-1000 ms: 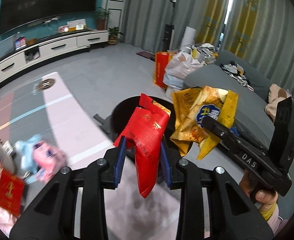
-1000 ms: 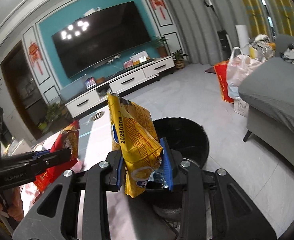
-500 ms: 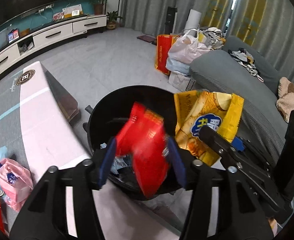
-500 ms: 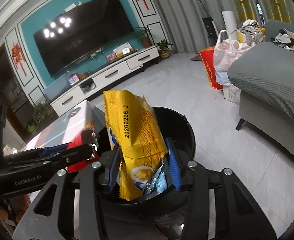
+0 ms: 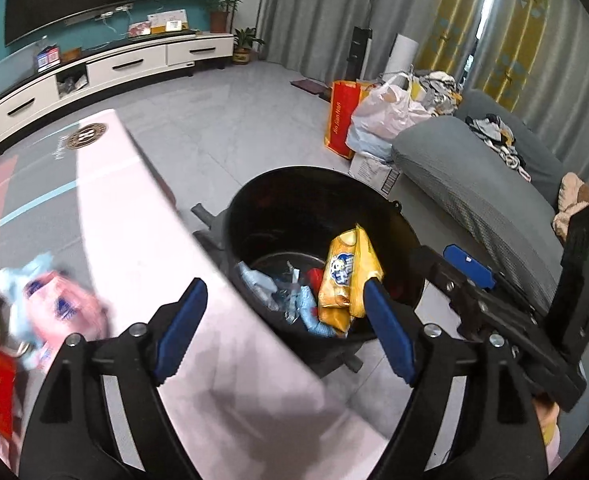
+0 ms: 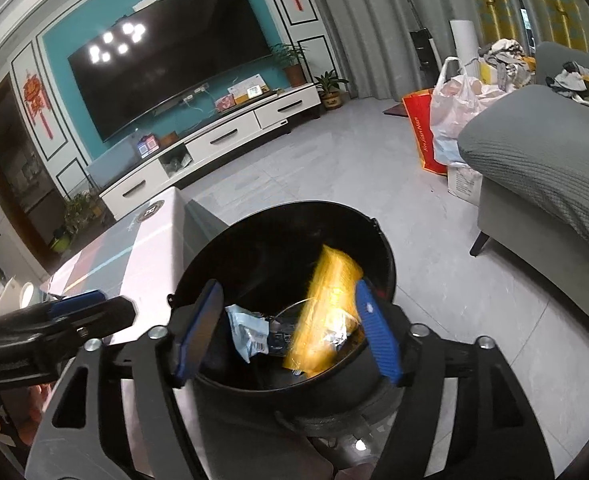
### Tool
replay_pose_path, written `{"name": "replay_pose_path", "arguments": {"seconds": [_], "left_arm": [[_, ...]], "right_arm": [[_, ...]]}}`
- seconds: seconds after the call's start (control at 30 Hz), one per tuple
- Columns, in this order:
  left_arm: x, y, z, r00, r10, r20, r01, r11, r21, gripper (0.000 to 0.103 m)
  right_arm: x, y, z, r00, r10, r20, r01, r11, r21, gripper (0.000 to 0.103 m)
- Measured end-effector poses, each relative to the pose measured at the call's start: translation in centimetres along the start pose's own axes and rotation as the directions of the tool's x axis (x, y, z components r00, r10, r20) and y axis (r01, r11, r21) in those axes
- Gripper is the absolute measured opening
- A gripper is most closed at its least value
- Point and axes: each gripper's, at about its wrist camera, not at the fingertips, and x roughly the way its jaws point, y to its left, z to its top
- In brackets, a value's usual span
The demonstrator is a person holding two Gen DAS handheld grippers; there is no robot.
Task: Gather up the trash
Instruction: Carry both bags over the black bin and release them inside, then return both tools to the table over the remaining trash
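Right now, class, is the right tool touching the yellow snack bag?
Apart. The left wrist view shows bare wall of the black bin between the right tool and the yellow snack bag.

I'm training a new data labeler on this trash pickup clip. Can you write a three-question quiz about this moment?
1. True or false: the left gripper is shut on a wrapper.
2. Where is the yellow snack bag?
A. on the table
B. in the black bin
C. on the sofa
3. Fill in: the pink packet lies on the ____.

Key
1. False; its jaws are wide open, as are those of the right gripper.
2. B
3. table
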Motion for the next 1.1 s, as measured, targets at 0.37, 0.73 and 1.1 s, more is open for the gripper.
{"name": "replay_pose_path", "arguments": {"seconds": [0.37, 0.73, 1.1], "left_arm": [[-9.0, 6.0, -6.9, 0.976, 0.218, 0.010, -0.216, 0.971, -0.102, 0.091], [-16.4, 11.6, -12.6, 0.895, 0.442, -0.063, -0.443, 0.860, -0.254, 0.094], [-20.9, 14.8, -16.6, 0.881, 0.468, -0.070, -0.460, 0.814, -0.356, 0.095]], "right_arm": [[-2.9, 4.6, -1.6, 0.997, -0.009, -0.077, 0.002, 0.995, -0.095, 0.075], [-6.9, 12.3, -2.9, 0.998, -0.022, -0.061, 0.004, 0.962, -0.272, 0.084], [-9.3, 17.4, -3.7, 0.999, 0.020, -0.048, -0.036, 0.926, -0.375, 0.085]]}}
